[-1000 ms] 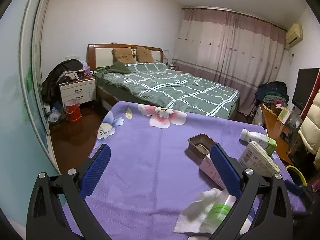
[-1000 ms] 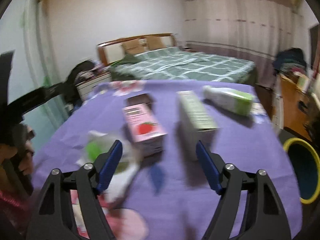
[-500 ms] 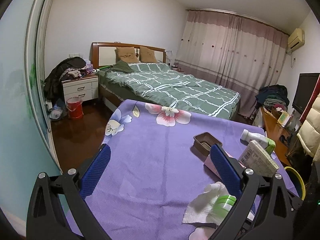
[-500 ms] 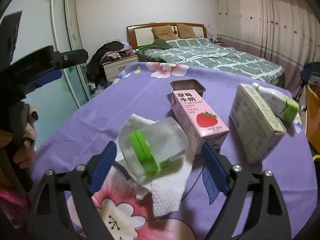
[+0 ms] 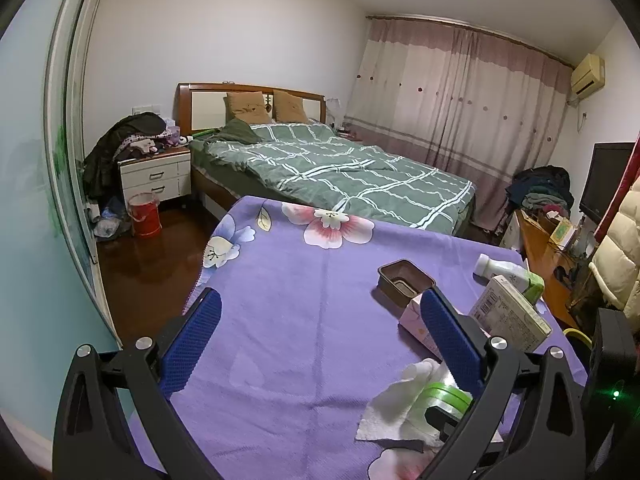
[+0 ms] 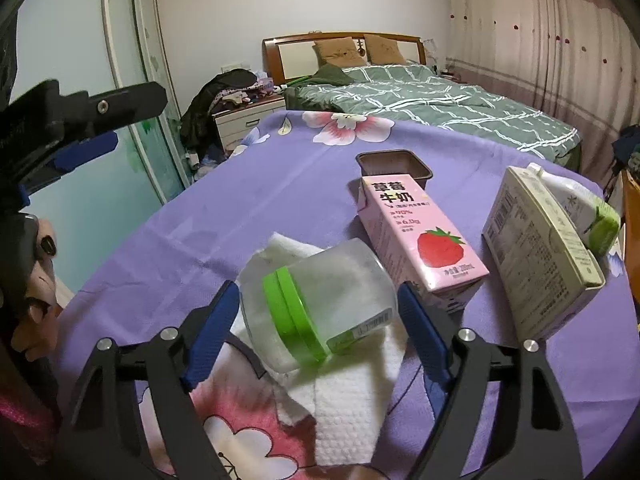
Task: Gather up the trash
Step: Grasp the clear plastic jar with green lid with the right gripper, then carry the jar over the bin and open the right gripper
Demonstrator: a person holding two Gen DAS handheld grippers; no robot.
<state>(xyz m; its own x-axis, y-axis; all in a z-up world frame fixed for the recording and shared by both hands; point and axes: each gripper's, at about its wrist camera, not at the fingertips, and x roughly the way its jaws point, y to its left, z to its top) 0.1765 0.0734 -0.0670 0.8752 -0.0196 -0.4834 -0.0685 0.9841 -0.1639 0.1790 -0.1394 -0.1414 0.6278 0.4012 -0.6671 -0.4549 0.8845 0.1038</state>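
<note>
R gripper spread wide round the plastic jar, pads not touching.
Jar lies on its side on paper towel, purple cloth; pink milk carton at 1 o'clock, brown tray beyond. L gripper gaping, nothing in it.

A home bedroom: made bed at twelve o'clock, nightstand at ten, curtains at one.
</note>
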